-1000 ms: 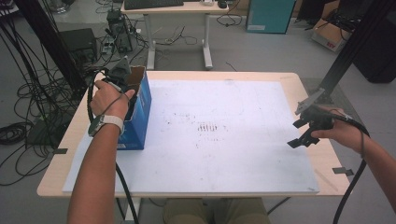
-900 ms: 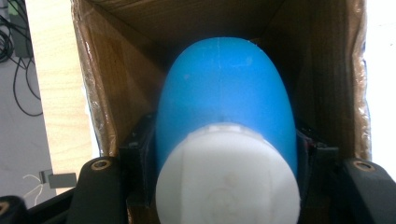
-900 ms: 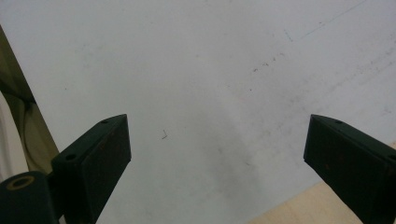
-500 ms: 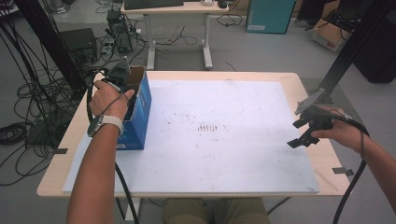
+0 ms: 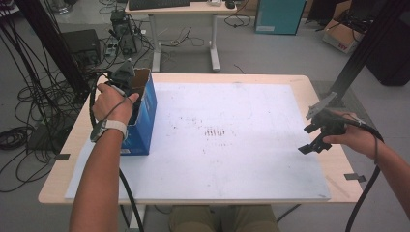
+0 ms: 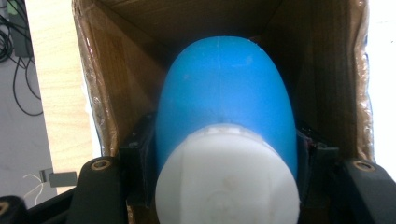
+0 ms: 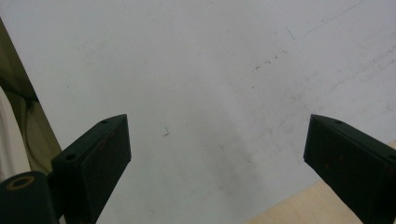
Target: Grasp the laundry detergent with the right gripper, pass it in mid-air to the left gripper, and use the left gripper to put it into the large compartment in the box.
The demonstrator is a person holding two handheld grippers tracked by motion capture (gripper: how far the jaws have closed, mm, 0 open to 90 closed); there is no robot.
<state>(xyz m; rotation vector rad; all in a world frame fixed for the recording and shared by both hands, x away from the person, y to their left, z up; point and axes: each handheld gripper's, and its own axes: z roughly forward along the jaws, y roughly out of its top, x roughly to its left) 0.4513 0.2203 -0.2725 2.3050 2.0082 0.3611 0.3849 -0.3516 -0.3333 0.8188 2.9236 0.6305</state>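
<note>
A blue cardboard box (image 5: 144, 113) with an open top stands at the table's left side. My left gripper (image 5: 126, 82) reaches down into it. In the left gripper view the black jaws are shut on a blue bottle (image 6: 224, 107) with a white cap (image 6: 227, 179), deep between the brown box walls (image 6: 116, 70). My right gripper (image 5: 316, 137) hovers open near the right edge of the white sheet (image 5: 227, 140); its pads (image 7: 100, 154) stand wide apart over bare white surface with nothing between them.
The wooden table (image 5: 63, 159) carries the white sheet, marked with dark smudges (image 5: 215, 131) near the middle. Cables (image 5: 29, 96) lie on the floor at the left. A desk (image 5: 179, 9) and a teal cabinet (image 5: 278, 14) stand beyond.
</note>
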